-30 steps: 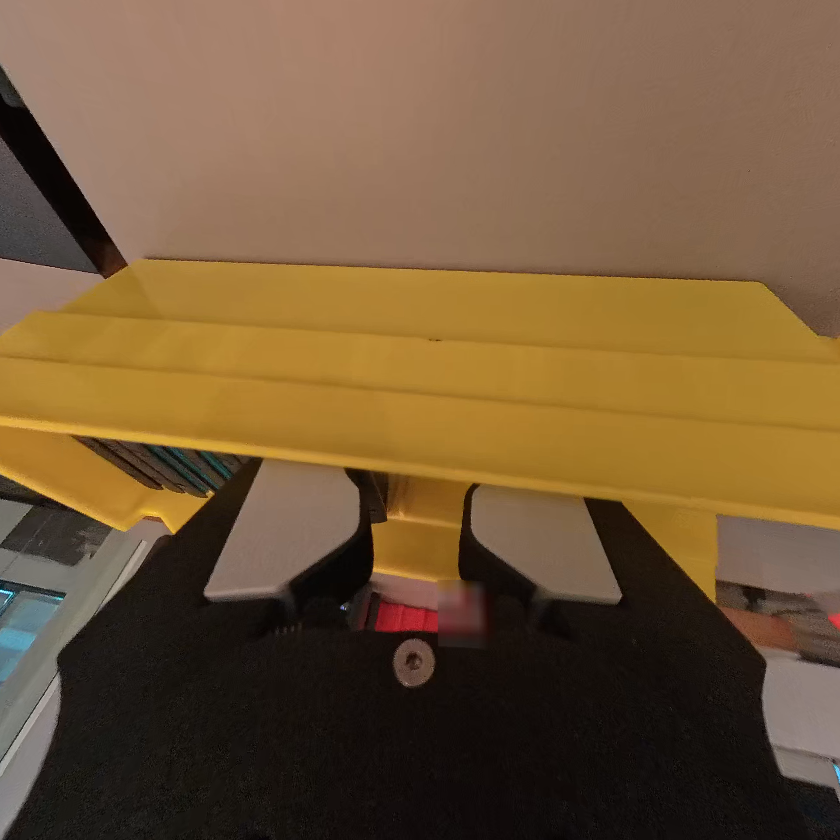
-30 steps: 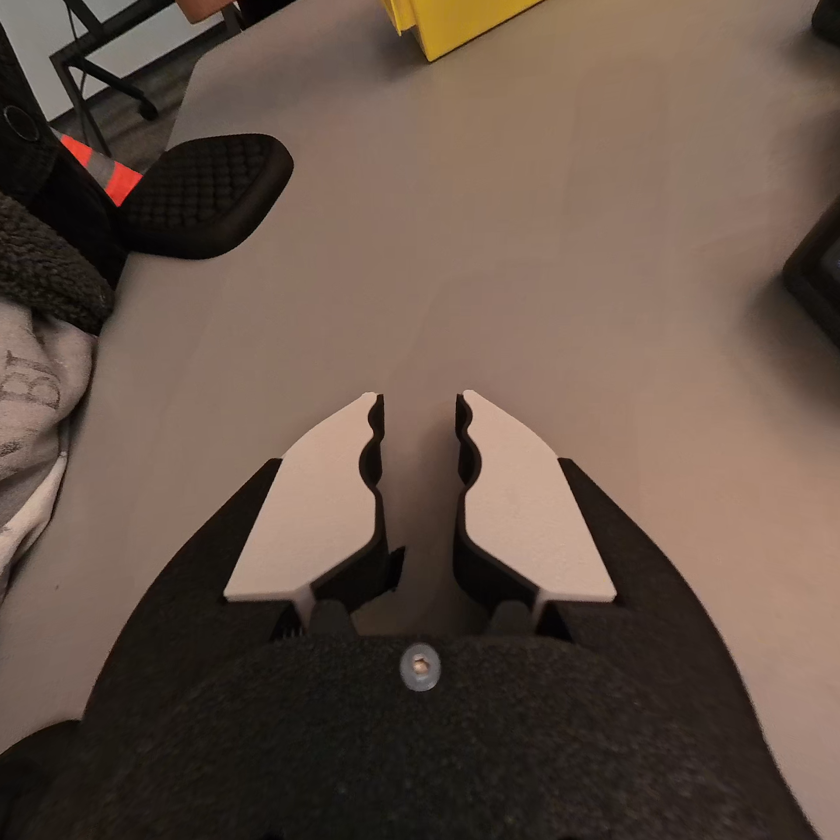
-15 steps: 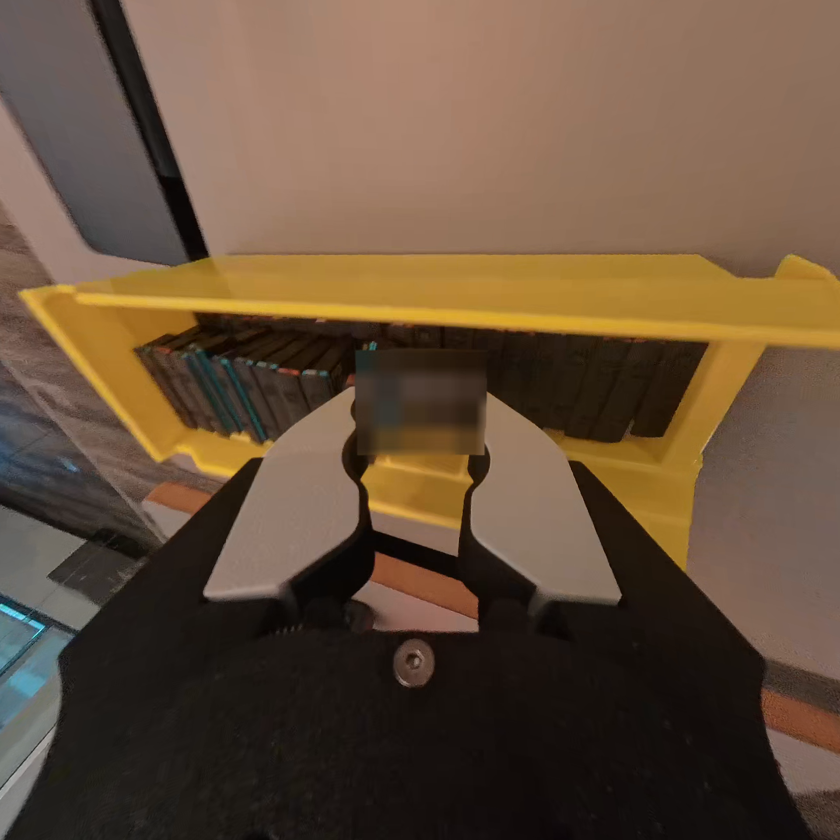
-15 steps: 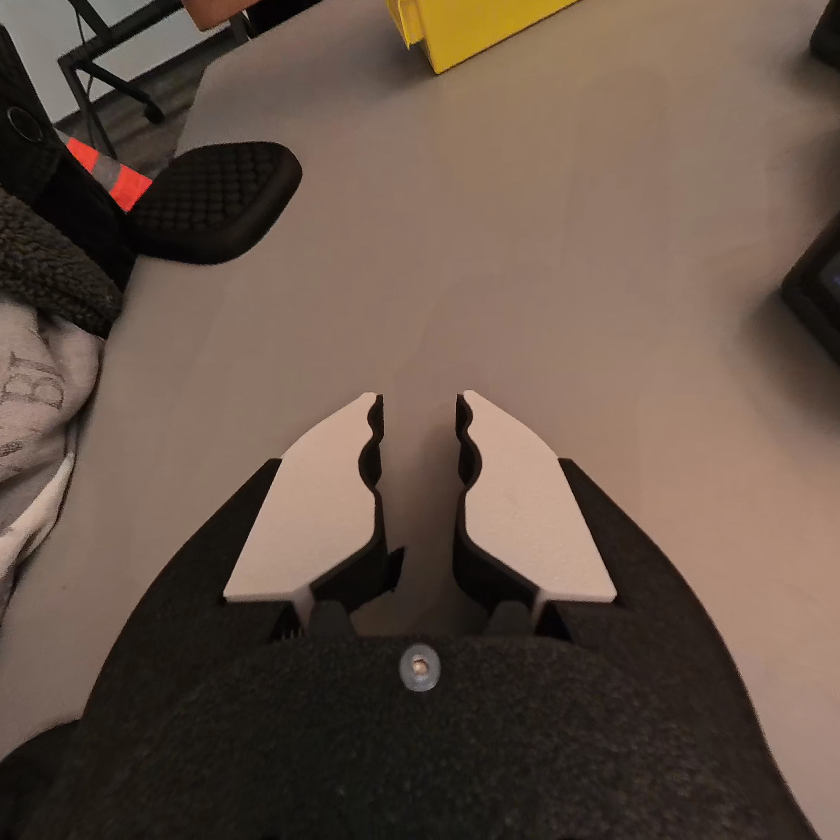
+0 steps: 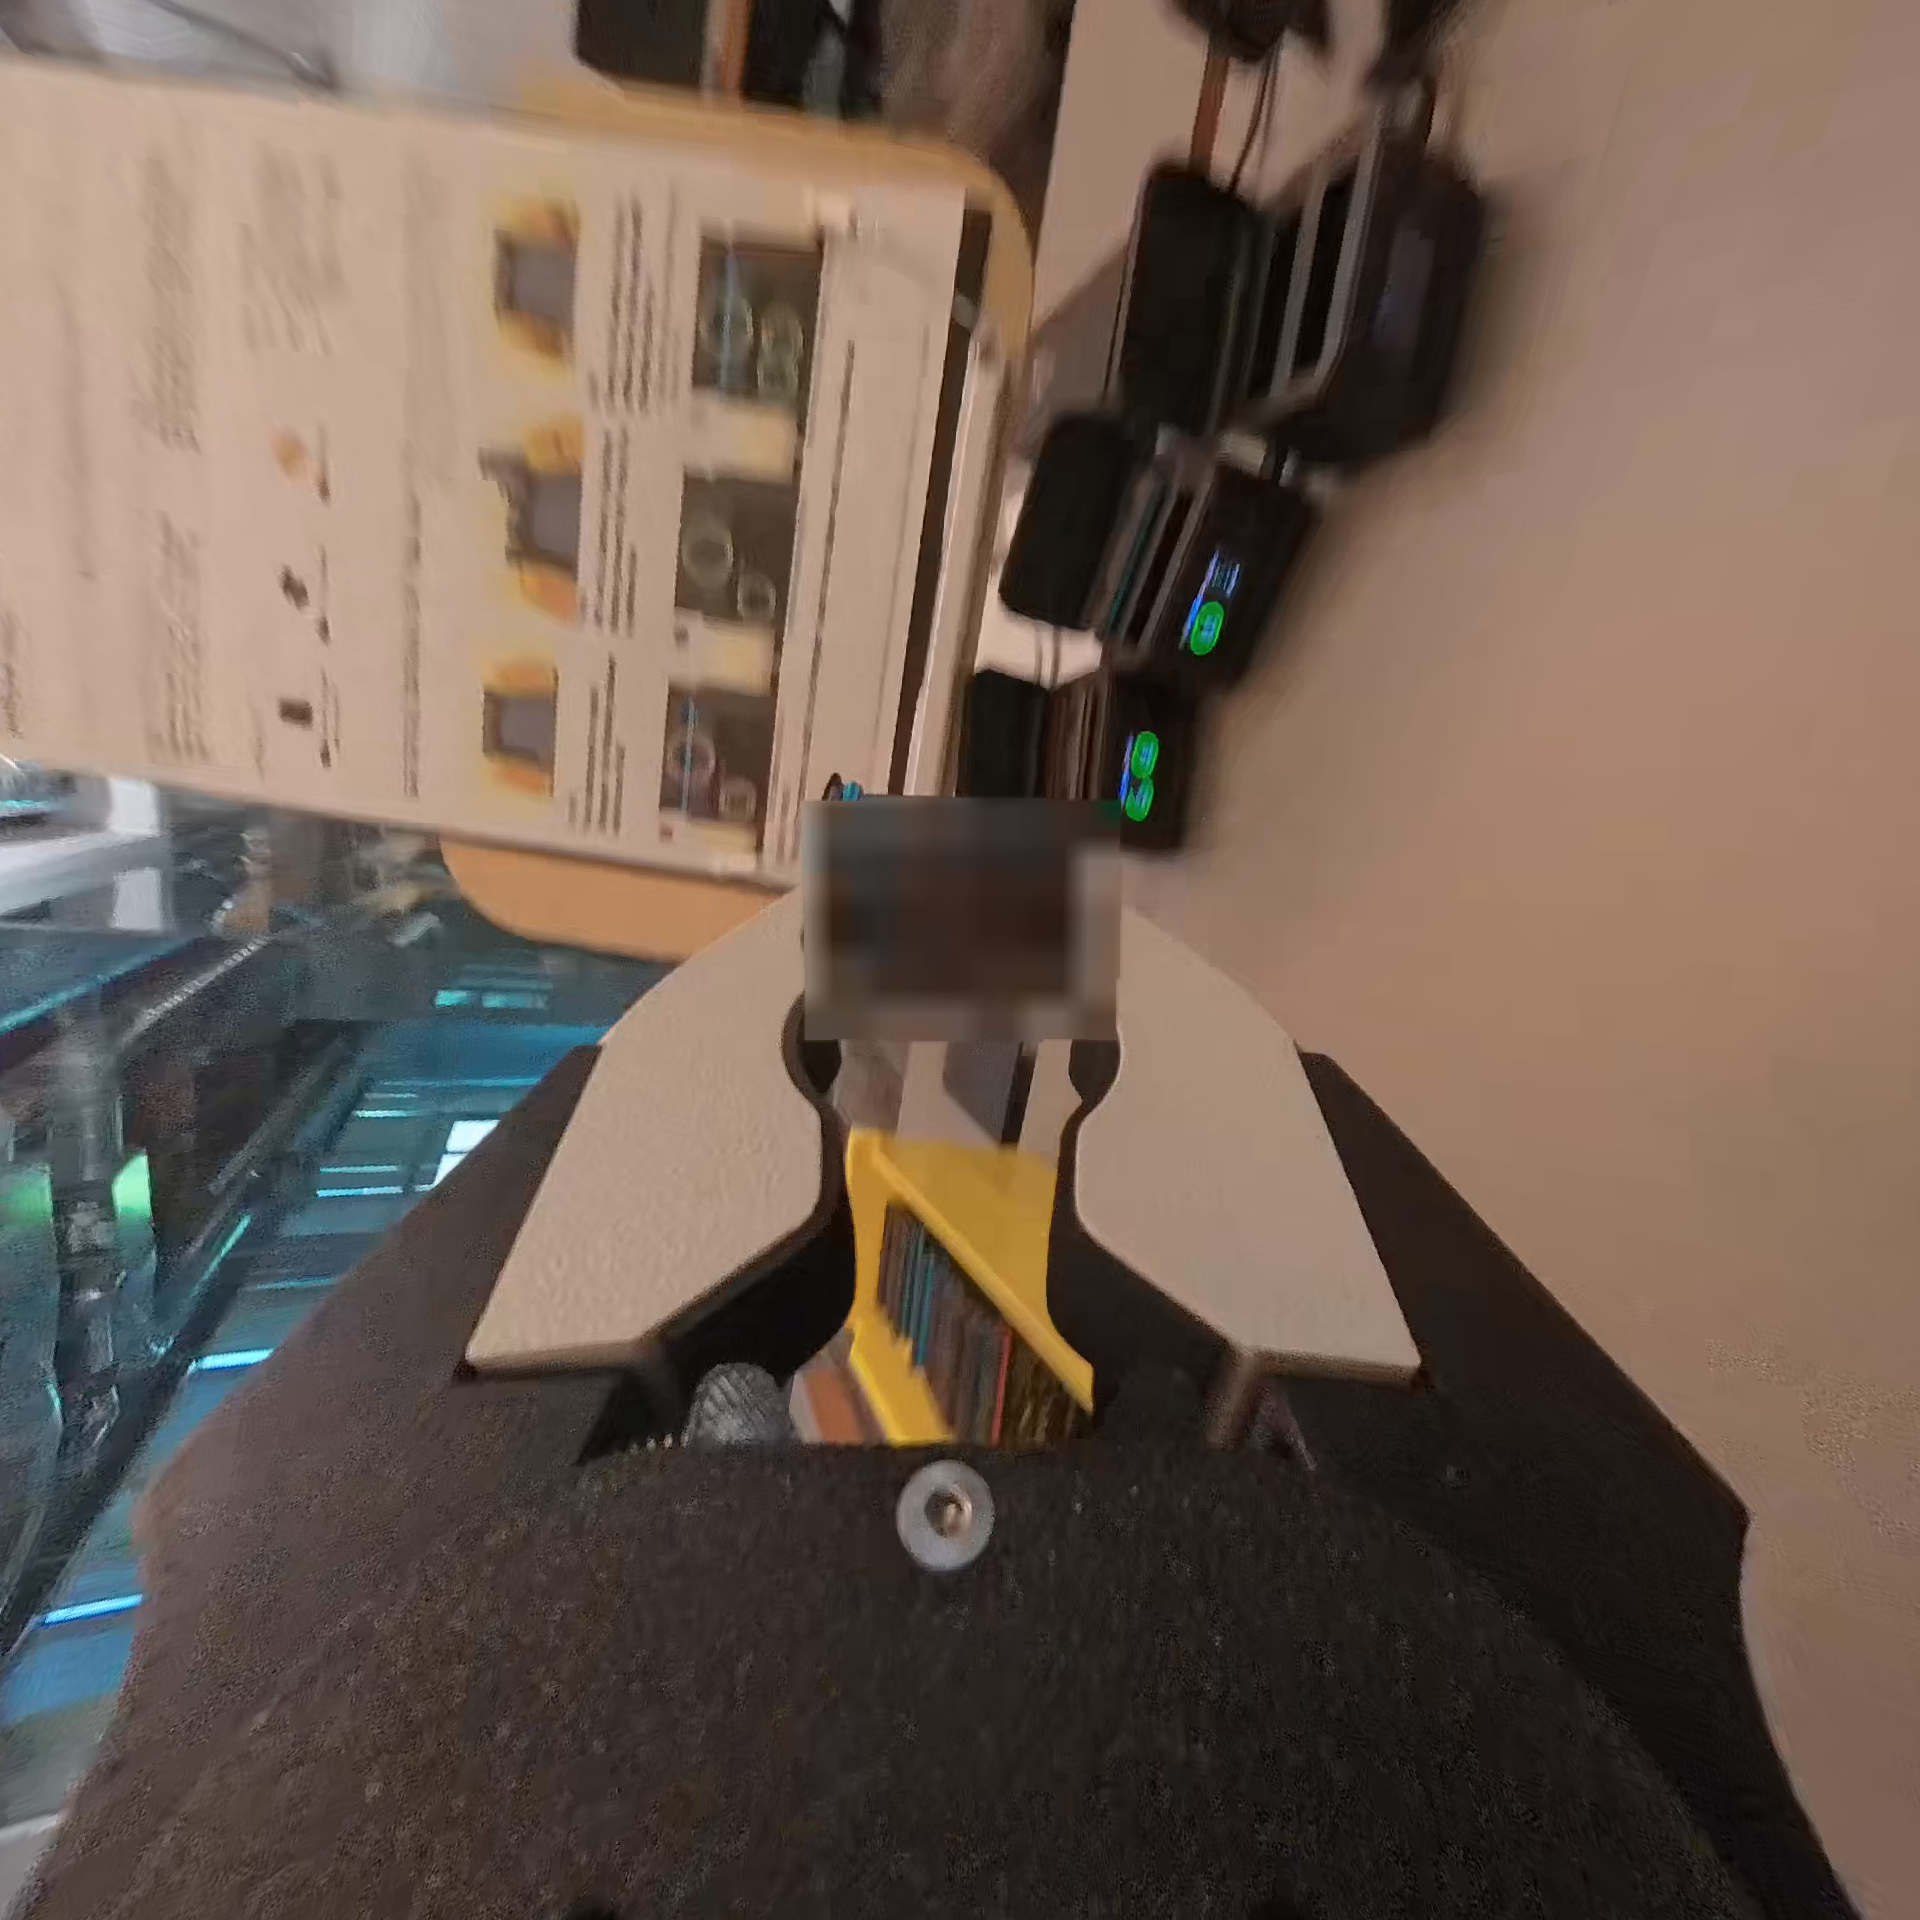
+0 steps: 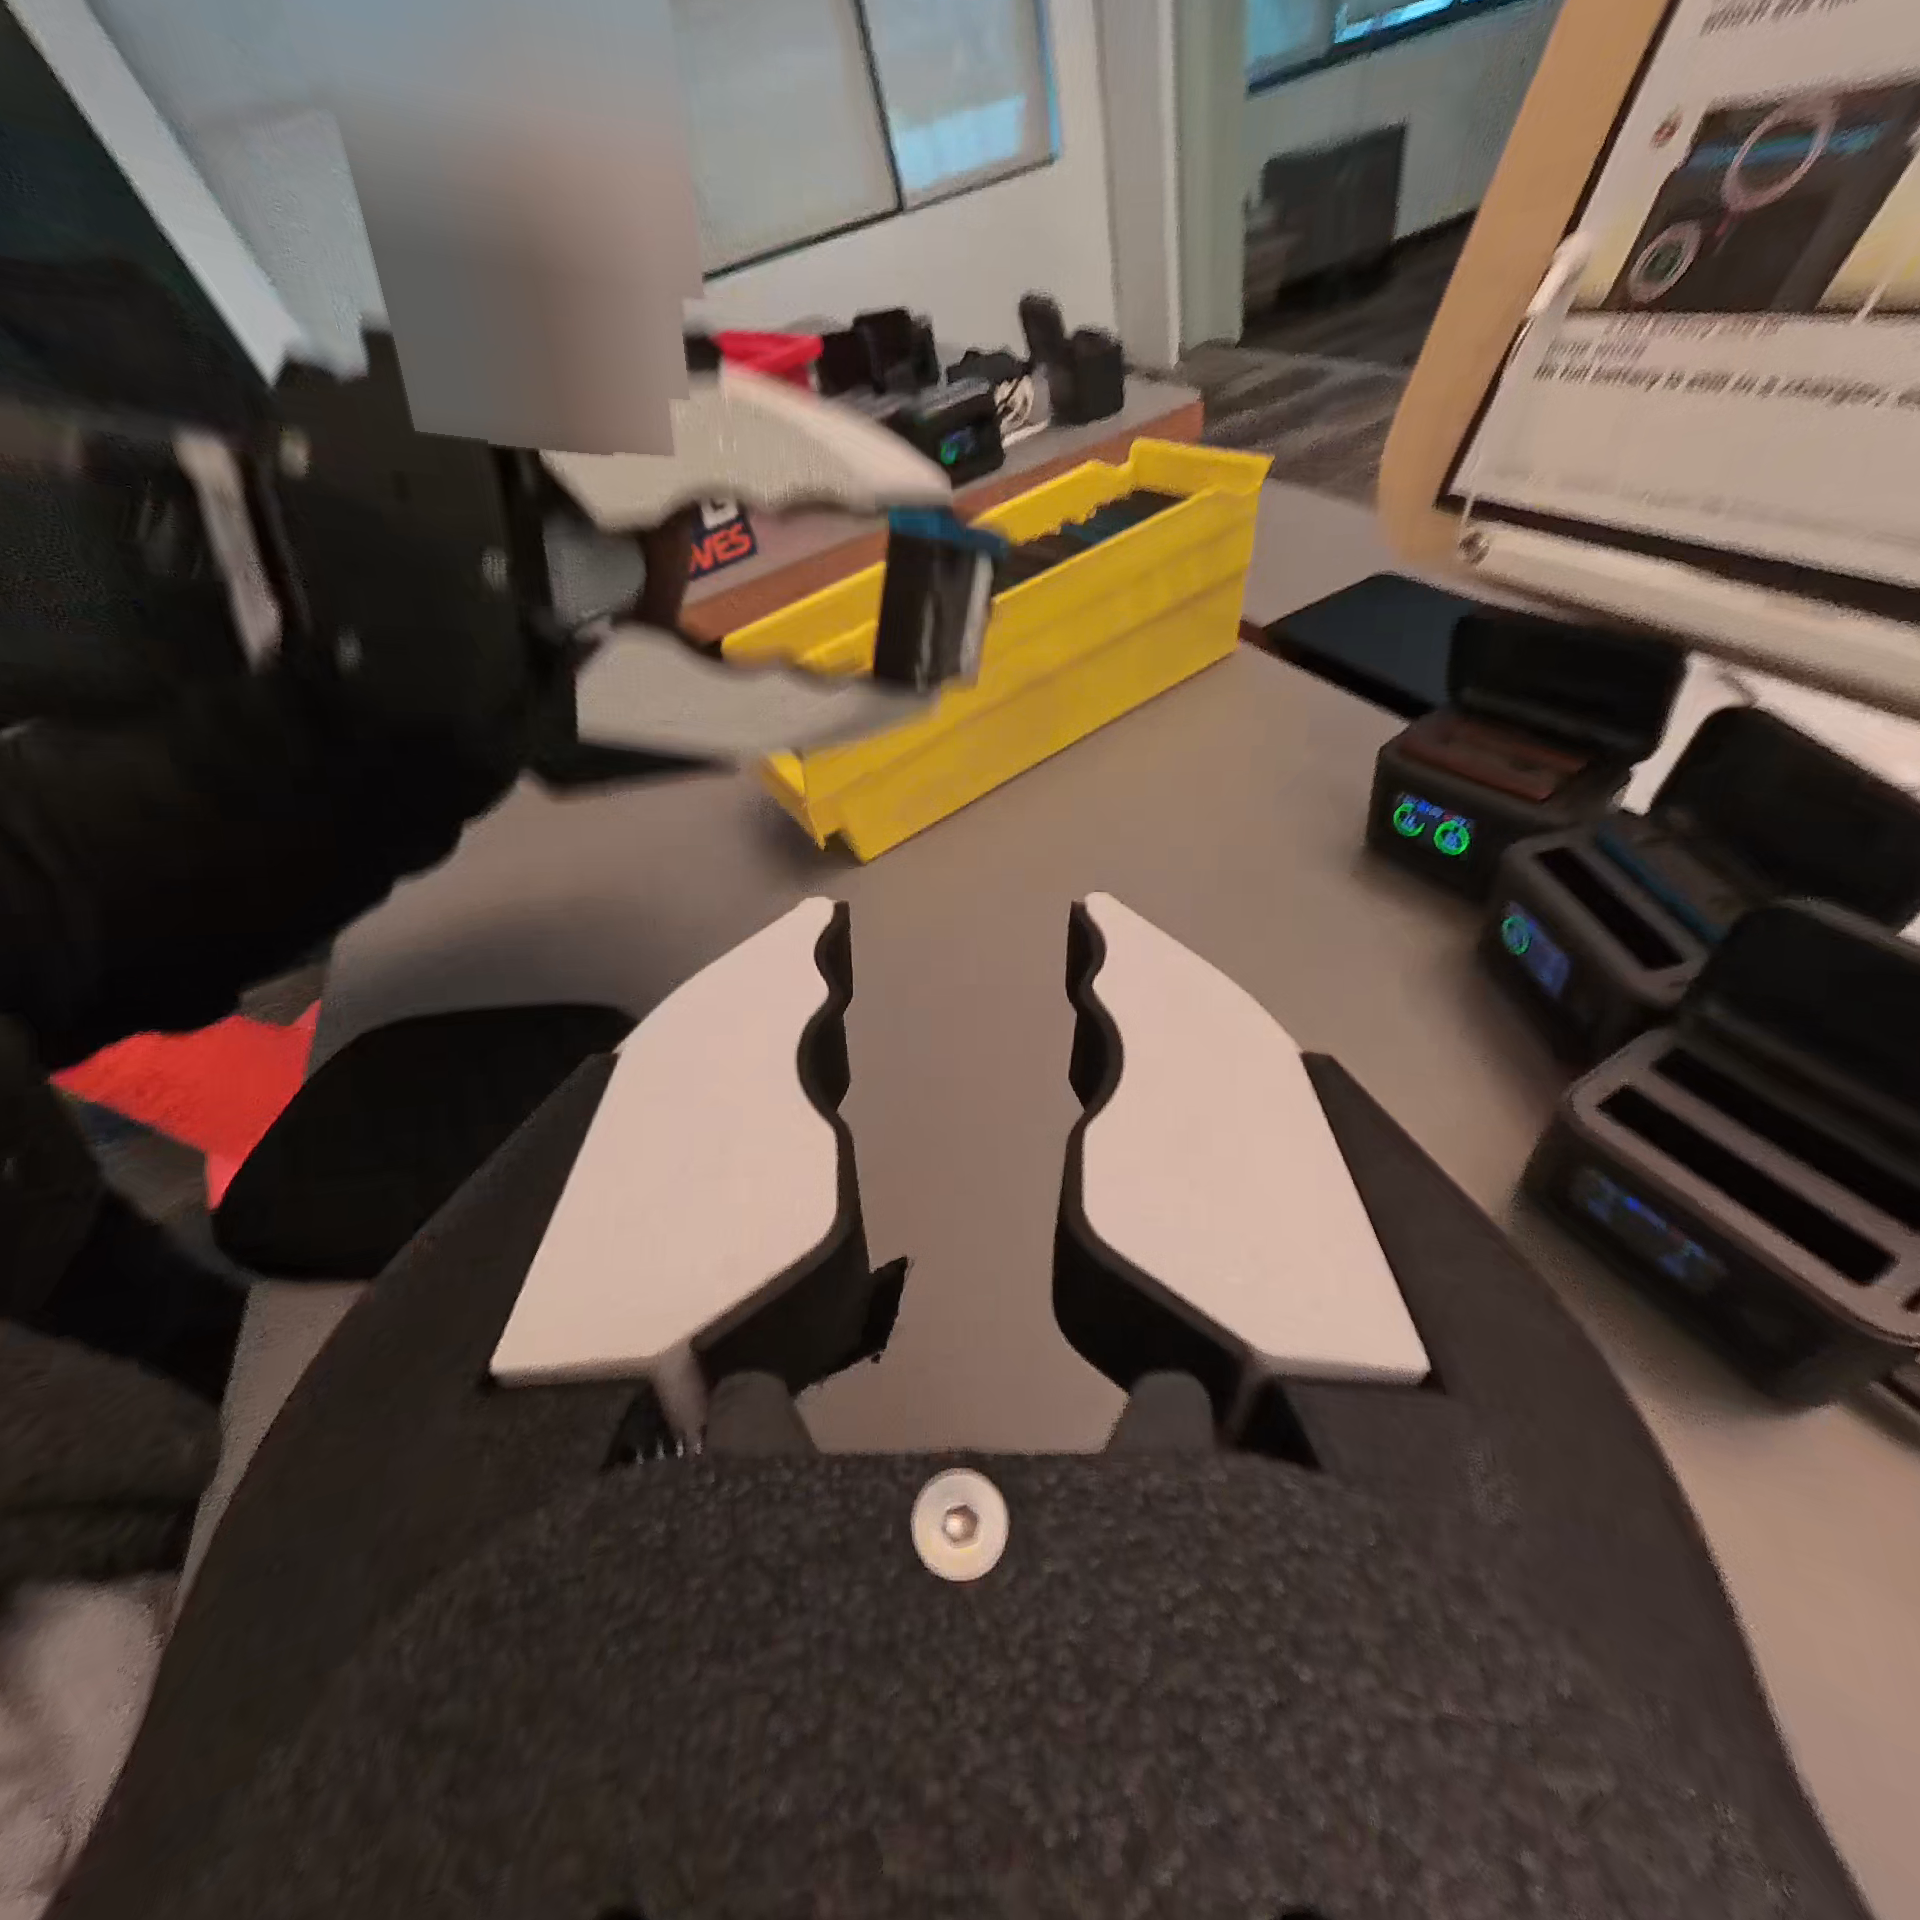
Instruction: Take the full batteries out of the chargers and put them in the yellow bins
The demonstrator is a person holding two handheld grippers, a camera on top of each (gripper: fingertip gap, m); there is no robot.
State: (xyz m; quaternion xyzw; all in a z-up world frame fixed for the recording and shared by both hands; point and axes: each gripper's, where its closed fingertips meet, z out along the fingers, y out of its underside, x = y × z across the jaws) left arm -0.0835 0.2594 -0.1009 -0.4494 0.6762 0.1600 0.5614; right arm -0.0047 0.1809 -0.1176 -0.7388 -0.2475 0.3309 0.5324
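My left gripper (image 5: 961, 920) is rolled on its side and shut on a black battery with a blue edge (image 6: 932, 608); in its own view a mosaic patch covers the battery. In the right wrist view the left gripper (image 6: 925, 601) holds the battery in the air in front of the yellow bin (image 6: 1081, 665). The bin holds several batteries and also shows between the left fingers (image 5: 966, 1236). My right gripper (image 6: 961, 914) is open and empty above the grey table (image 6: 1195, 831). Black chargers stand at the right: one with green lights (image 6: 1455, 810) and two with empty slots (image 6: 1590, 935), (image 6: 1745, 1174).
A printed instruction board (image 6: 1714, 260) leans behind the chargers and fills the left of the left wrist view (image 5: 468, 468). A black padded armrest (image 6: 416, 1122) and a person's dark sleeve (image 6: 208, 727) are at the left. More gear sits on a far table (image 6: 966, 416). The tips of one gripper are about 12 cm away from the tips of the other.
My left gripper has swung away from facing the bin and rolled sideways, still gripping the battery. My right gripper has tilted up from the bare table, bringing bin and chargers into view.
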